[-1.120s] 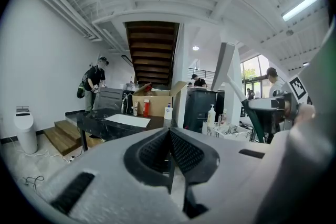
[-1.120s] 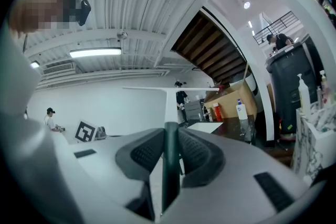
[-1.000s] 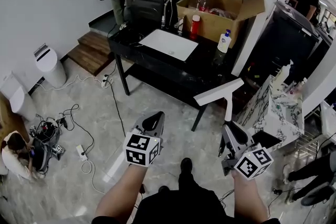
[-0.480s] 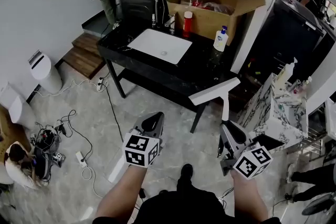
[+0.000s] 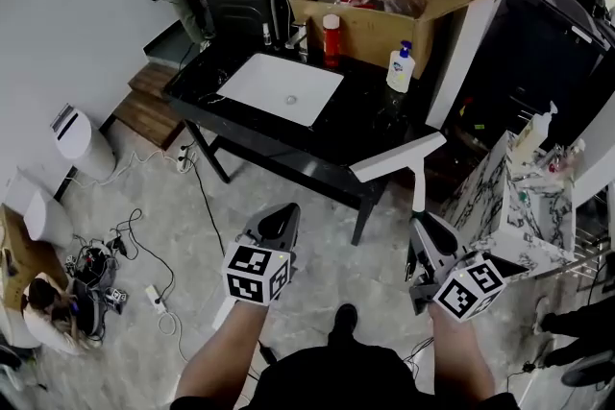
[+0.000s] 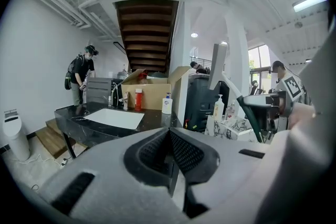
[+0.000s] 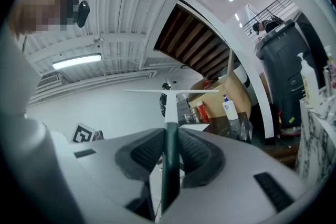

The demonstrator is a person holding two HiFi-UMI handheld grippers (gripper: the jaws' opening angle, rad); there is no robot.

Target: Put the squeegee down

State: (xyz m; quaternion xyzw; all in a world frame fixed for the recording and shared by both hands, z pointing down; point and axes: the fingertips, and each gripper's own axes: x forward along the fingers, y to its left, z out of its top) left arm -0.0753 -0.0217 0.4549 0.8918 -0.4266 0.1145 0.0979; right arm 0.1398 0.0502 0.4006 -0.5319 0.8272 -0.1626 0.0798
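Observation:
My right gripper is shut on the dark green handle of a white squeegee, whose blade points up and forward over the floor near the black table. In the right gripper view the handle runs straight between the jaws to the white blade. The left gripper is shut and holds nothing; its jaws meet in the left gripper view. Both grippers hang above the marble floor, short of the table's front edge.
On the black table: a white sink basin, a soap bottle, a red bottle and an open cardboard box. A marble-patterned cabinet stands right. Cables and a crouching person are on the floor left.
The view has shifted closer to the table and slightly left. Both grippers keep their pose; the squeegee stays gripped in the right one.

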